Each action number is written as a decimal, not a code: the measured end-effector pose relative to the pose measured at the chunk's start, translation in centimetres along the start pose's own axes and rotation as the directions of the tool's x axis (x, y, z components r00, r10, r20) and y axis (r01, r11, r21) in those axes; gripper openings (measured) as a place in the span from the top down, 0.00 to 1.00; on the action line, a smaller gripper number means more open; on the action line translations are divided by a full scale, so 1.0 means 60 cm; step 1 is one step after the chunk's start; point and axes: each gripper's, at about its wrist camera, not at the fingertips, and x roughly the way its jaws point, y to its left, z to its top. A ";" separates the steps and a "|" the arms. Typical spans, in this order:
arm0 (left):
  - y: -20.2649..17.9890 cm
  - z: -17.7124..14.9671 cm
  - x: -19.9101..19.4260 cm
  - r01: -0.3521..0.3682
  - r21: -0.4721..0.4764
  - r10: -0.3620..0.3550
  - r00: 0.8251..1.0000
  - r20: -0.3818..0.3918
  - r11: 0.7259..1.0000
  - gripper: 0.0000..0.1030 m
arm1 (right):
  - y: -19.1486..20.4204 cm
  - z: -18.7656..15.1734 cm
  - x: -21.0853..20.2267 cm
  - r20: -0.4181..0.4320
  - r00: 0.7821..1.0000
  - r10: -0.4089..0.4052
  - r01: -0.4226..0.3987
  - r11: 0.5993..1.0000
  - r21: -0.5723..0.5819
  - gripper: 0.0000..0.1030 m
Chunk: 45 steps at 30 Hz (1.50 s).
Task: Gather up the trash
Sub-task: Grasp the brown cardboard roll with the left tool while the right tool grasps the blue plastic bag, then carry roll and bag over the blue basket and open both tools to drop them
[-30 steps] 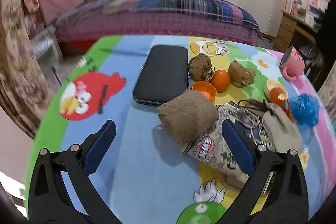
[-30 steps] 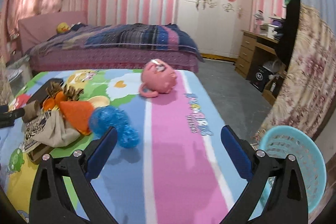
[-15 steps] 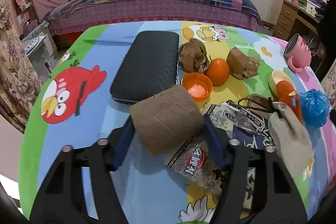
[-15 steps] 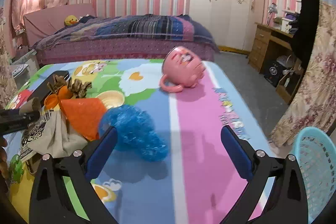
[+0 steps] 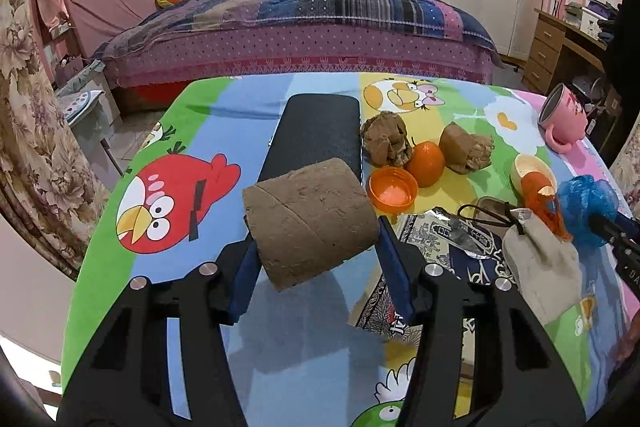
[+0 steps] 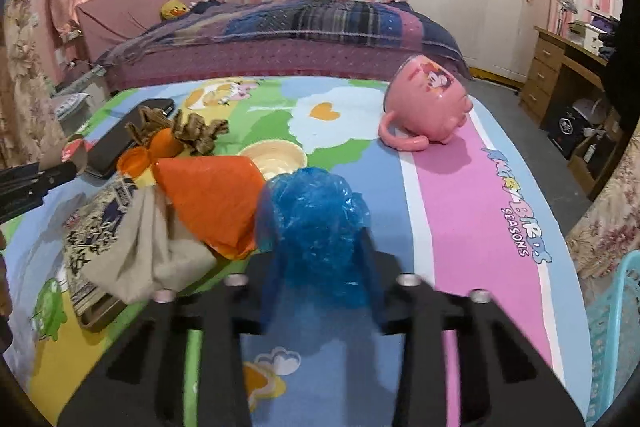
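A brown cardboard roll (image 5: 310,221) is clamped in the left gripper (image 5: 314,263) and a crumpled blue plastic wad (image 6: 316,227) in the right gripper (image 6: 320,279), while two crumpled brown paper balls (image 5: 386,143) are left on the cartoon-print tabletop (image 5: 224,107), nothing seemingly binned.

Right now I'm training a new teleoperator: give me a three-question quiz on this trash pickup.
1. True or false: the left gripper is shut on the brown roll.
2. The right gripper holds: A) the pink mug B) the blue plastic wad C) the orange
3. Fill in: the mug lies on its ____.

Key: 1 true; 2 B; 3 side.
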 end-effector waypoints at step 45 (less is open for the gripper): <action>-0.635 -0.077 -0.187 0.454 0.438 -0.530 0.846 0.063 0.776 0.48 | -0.460 -0.164 -0.347 0.044 0.857 -0.514 0.463 0.805 0.371 0.80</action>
